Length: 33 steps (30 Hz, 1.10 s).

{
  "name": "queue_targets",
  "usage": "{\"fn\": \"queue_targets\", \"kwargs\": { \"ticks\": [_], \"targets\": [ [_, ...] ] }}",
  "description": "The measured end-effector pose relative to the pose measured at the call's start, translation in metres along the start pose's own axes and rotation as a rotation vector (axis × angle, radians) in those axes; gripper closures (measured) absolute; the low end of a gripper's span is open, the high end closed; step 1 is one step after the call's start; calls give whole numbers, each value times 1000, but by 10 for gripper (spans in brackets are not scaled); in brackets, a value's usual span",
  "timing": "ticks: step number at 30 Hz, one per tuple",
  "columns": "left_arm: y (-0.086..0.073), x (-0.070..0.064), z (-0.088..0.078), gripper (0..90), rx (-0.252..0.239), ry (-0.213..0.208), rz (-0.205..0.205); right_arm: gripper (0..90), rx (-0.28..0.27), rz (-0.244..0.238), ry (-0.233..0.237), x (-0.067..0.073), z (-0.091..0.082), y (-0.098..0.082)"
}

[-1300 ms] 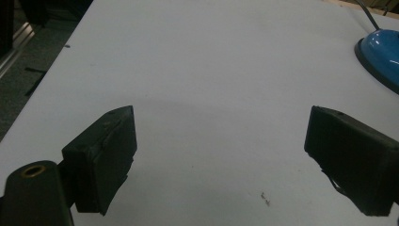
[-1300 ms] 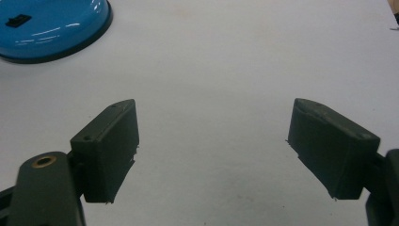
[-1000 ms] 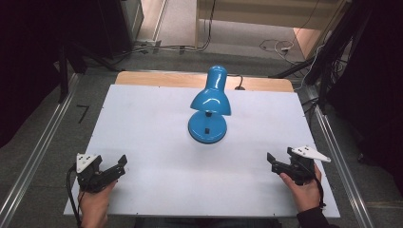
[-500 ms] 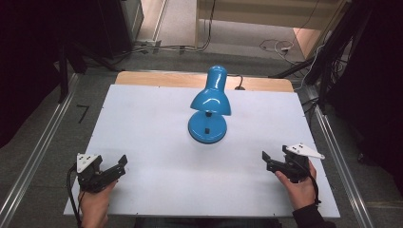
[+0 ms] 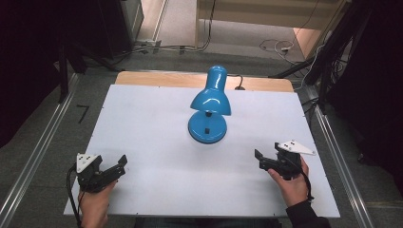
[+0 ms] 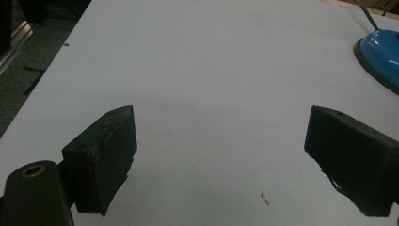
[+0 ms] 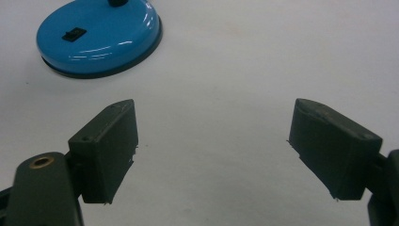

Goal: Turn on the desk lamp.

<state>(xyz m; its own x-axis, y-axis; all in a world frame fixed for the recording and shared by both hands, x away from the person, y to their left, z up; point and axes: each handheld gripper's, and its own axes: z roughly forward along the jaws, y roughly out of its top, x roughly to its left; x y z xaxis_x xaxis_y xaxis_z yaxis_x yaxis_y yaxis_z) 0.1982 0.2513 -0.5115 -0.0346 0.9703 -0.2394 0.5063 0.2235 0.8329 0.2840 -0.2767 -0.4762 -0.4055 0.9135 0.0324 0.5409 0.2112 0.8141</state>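
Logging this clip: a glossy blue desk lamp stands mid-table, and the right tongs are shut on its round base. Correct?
Not quite. The glossy blue desk lamp stands mid-table, but the right tongs are open and apart from its round base, as the right gripper view shows.

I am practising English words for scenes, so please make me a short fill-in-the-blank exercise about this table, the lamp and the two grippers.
1. The desk lamp on the white table has the colour ____.
2. The jaws of the left gripper and of the right gripper are both ____.
3. The small black switch sits on the lamp's round ____.
4. Between the jaws of each gripper there is ____ but bare table.

Missing words: blue; open; base; nothing
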Motion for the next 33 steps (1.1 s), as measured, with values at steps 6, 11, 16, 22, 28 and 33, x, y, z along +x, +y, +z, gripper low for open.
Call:
{"fn": "queue_targets", "kwargs": {
  "ticks": [6,11,16,22,28,33],
  "targets": [
    [0,0,0,103,1,-2,-1,146,0,-10,13,6,4,4],
    [0,0,0,103,-1,-1,-1,146,1,-17,25,13,7,7],
    [0,0,0,103,-3,-1,-4,146,-4,-25,39,19,10,10],
    [0,0,0,103,-3,-2,-4,146,-3,-28,47,23,13,11],
    [0,0,0,103,-3,-2,-4,146,-2,-32,51,25,14,12],
    [0,0,0,103,-3,-2,-3,146,-6,-31,58,28,16,12]
  ]
}}
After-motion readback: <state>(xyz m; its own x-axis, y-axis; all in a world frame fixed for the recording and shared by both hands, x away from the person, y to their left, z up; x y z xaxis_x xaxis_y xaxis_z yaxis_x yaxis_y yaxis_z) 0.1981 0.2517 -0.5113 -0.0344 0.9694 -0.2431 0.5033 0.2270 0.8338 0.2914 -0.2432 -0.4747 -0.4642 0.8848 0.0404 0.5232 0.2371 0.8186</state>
